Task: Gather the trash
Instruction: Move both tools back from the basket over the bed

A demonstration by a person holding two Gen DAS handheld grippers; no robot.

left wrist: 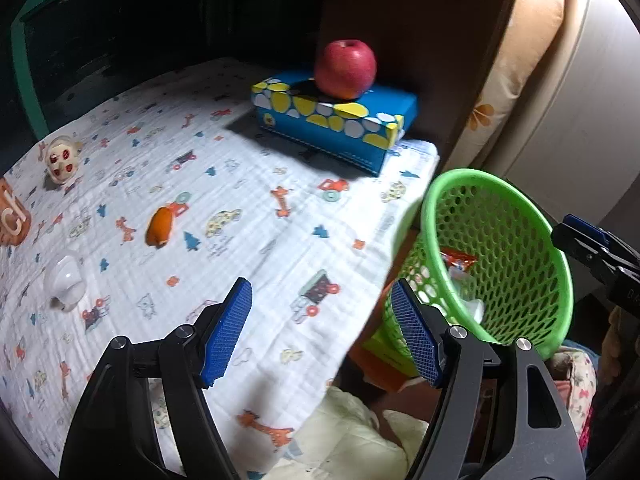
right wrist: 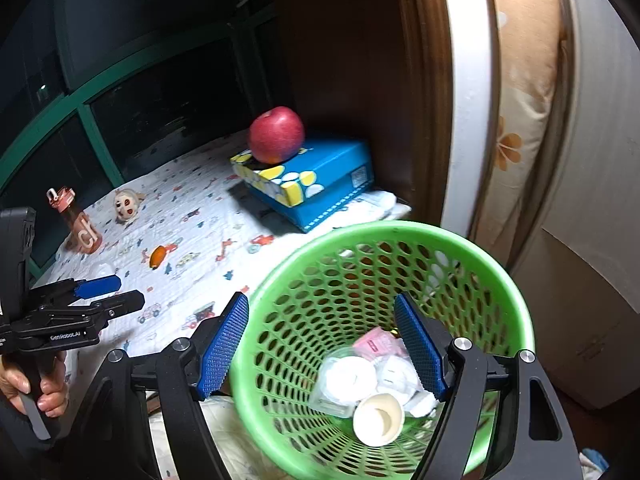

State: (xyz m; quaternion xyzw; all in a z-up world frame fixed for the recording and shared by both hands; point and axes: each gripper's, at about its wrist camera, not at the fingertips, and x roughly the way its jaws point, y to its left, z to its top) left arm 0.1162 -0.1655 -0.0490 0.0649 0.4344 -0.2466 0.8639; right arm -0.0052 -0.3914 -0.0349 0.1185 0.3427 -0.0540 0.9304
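A green mesh trash basket [right wrist: 500, 280] stands beside the table; it also shows in the left wrist view [left wrist: 440, 192]. It holds white cups, a clear wrapper and a pink packet [right wrist: 376, 346]. My right gripper [right wrist: 324, 344] is open and empty above the basket mouth. My left gripper [left wrist: 320, 328] is open and empty over the table's near edge, left of the basket. On the patterned cloth [left wrist: 248, 184] lie an orange peel piece [left wrist: 160, 227] and a white plastic cup [left wrist: 66, 280] on its side.
A blue tissue box [left wrist: 332, 128] with a red apple [left wrist: 346, 68] on it stands at the back. A small doll head [left wrist: 62, 160] and a pink bottle [right wrist: 80, 228] sit at the far left. A dark wooden panel rises behind the box.
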